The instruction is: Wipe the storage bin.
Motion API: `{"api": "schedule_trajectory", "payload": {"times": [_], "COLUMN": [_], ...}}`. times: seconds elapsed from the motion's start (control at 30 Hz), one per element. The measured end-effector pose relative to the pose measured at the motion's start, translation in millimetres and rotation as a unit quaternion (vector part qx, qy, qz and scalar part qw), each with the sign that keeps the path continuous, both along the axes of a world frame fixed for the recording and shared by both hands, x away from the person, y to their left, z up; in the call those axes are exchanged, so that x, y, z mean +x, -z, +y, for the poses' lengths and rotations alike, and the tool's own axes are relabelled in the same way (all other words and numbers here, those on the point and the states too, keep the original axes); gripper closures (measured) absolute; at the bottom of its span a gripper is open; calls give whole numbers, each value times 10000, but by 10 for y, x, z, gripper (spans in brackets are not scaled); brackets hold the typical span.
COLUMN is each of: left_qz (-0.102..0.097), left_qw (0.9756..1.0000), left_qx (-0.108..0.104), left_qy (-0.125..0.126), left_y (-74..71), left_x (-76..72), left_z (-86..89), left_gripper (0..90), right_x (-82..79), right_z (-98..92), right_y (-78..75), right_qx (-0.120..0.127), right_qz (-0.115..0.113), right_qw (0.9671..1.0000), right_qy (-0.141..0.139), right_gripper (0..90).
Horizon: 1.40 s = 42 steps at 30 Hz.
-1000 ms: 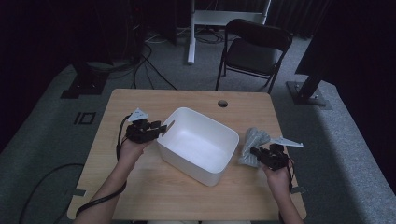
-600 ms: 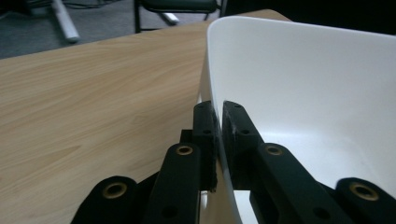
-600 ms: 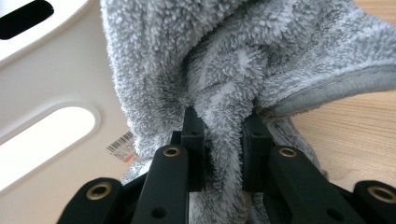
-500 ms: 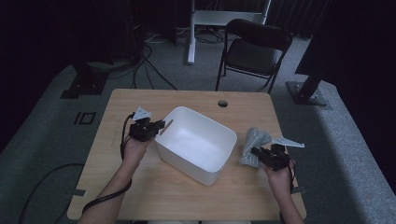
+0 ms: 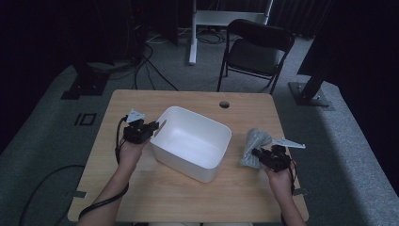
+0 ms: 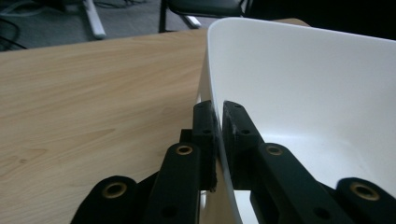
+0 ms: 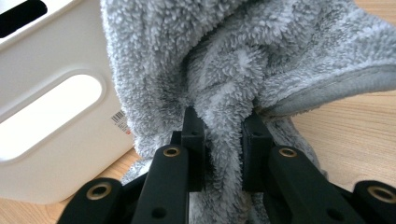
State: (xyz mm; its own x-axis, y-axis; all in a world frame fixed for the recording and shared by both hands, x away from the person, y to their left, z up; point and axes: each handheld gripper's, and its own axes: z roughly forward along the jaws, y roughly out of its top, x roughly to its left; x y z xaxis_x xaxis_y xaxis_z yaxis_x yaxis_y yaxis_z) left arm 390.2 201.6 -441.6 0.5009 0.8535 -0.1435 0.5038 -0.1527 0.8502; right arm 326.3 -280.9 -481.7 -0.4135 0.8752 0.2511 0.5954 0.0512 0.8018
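The towel [image 5: 255, 147] sits bunched near the table's [image 5: 141, 188] right edge, just beside the bin [image 5: 192, 141], and your right gripper [image 7: 223, 122] has a fold of it clamped between its jaws. Your left gripper [image 6: 218, 119] has just been closing and now pinches the bin's wall at its left end, one jaw inside, one outside. So you look to be steadying the bin; next, lift the towel clear of the rim and carry it over.
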Motion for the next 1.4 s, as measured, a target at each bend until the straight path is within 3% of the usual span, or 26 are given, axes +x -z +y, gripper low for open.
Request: {"api": "schedule_trajectory", "payload": {"times": [0.07,0.23,0.4,0.6,0.7,0.73,0.93,1.27,1.4], "left_qz": [104,108,96,78,84,11,-136,-155,-116], "left_qw": [9998,9998,9995,9999,9999,10000,9995,9996,9998], "left_qx": [-126,-144,-268,-92,-88,-70,16,117,54], "left_qy": [66,129,111,4,-3,-63,-280,-211,-139], "left_y": [1,-22,-52,-26,-1,26,36,26,28], "left_x": [11,-57,-172,-289,-307,-321,-288,-166,-109], "left_z": [25,58,109,84,76,70,21,-26,-40], "left_gripper": [769,655,601,600,634,690,791,833,844], "right_x": [-7,-20,-33,-57,-68,-71,-77,-84,-88], "right_z": [5,10,20,28,42,47,47,58,74], "right_y": [-9,-31,-43,-80,-91,-93,-98,-105,-118], "right_qx": [9,10,2,13,4,2,5,33,51], "right_qz": [-9,-52,-70,-122,-146,-152,-165,-166,-179], "right_qw": [10000,10000,10000,9999,9999,9998,9998,9998,9997], "right_qy": [-15,-39,-54,-66,-78,-84,-93,-136,-173], "right_gripper": [759,759,760,760,760,760,760,760,760]}}
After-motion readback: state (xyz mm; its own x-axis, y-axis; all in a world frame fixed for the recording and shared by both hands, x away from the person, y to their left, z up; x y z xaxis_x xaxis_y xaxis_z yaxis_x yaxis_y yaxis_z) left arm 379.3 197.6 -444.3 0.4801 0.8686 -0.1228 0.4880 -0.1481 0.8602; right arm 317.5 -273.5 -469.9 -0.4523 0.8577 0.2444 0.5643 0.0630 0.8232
